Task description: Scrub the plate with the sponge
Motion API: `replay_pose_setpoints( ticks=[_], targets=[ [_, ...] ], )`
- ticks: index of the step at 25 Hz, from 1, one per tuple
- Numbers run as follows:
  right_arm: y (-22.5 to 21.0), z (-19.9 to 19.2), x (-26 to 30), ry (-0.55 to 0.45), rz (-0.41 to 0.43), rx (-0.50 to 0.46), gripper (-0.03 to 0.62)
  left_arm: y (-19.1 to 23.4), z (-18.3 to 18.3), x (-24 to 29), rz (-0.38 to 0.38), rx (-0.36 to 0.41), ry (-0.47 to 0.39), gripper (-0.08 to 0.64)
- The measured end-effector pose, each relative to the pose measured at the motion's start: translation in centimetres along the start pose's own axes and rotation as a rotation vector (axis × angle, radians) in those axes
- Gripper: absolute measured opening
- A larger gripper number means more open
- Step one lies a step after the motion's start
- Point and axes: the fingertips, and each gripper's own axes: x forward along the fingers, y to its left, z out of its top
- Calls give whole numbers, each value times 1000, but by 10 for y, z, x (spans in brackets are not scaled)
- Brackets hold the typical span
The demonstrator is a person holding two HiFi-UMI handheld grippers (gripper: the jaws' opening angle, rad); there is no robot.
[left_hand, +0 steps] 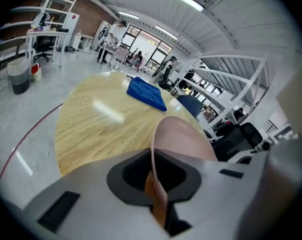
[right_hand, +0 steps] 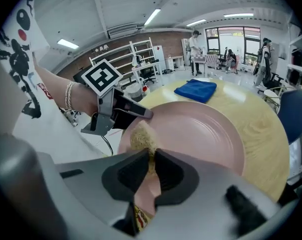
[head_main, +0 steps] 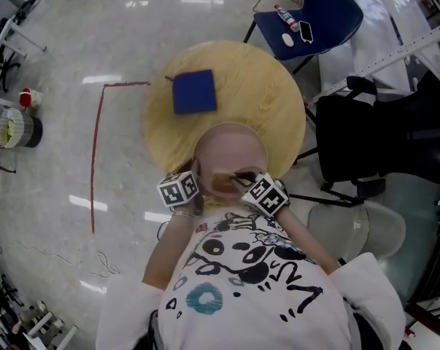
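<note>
OK, status: left gripper (left_hand: 153,156) is clamped on the near rim of the plate (head_main: 230,152), rim edge-on between the jaws. Right gripper (right_hand: 152,159) is pinched on the sponge (right_hand: 142,136), a tan coarse pad, its free end resting on the plate's inner face just beside the left gripper's tips. The plate sits at the near edge of the round table (head_main: 271,93), right in front of me, with the blue cloth (head_main: 194,91) well apart on the far side. Step in hand, as I read it, is scrubbing. To do it well: hold the rim firmly so the plate doesn't skate or spin, press the sponge's flat side down rather than its tip, and work in overlapping arcs from the rim to the centre well and across to the far side. Go light near the left jaws so I don't knock the grip. Orientation: the plate is face up, eating side toward me. It's round, so it has no real long axis. Can't tell whether the near rim is lifted off the table. The sponge's long axis runs out along the right gripper's jaws, pointing down at the plate's left rim.
</note>
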Motion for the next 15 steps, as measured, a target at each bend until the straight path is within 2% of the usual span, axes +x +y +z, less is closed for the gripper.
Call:
replay_pose_setpoints(
  ticks=[2,5,15],
  targets=[
    [3,7,6,-4,2,-24,52,-1,0,2,-15,37,6,29],
    [5,15,17,-13,1,-46,52,-1,-1,3,-33,39,17,31],
    [-28,42,33,-40,-75,-12,51,-3,-4,2,-74,89,58,31]
  ],
)
